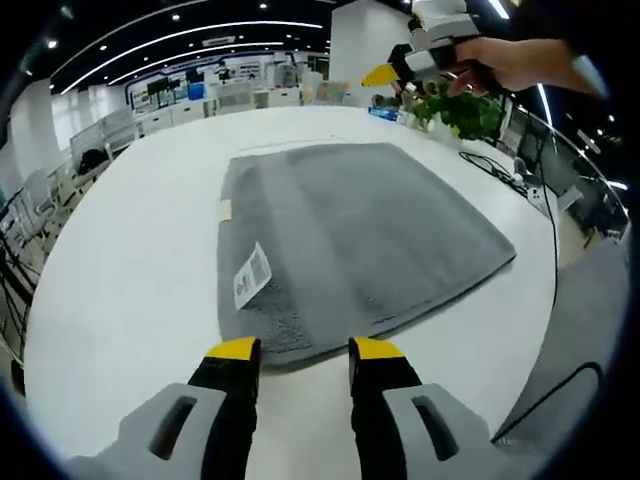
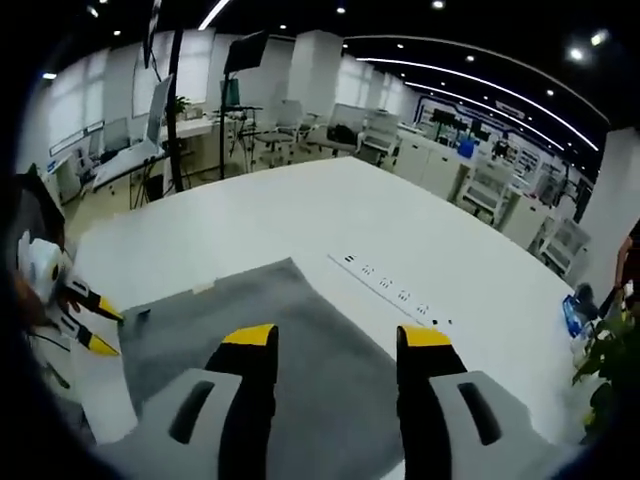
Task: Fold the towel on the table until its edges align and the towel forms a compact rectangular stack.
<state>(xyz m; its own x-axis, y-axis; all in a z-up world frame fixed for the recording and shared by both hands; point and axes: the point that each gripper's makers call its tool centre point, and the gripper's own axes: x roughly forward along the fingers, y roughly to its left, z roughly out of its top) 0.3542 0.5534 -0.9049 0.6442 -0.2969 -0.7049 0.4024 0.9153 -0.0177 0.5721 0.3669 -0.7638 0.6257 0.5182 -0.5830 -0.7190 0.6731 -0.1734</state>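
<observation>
So the grey towel (image 1: 350, 240) lay flat on the white table (image 1: 130, 260), tag up at 8 o'clock. Left gripper (image 1: 303, 350) hung at its near edge, right gripper (image 2: 338, 340) over the far side, both jaws apart, probably lining up opposite ends for a fold.

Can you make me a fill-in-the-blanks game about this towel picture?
1. The towel lying on the white table is ____ in colour.
2. The left gripper has jaw tips coloured ____.
3. The white care label is sewn to the ____.
4. In the right gripper view, the right gripper has its jaws ____.

Missing words: grey; yellow; towel; open
</observation>
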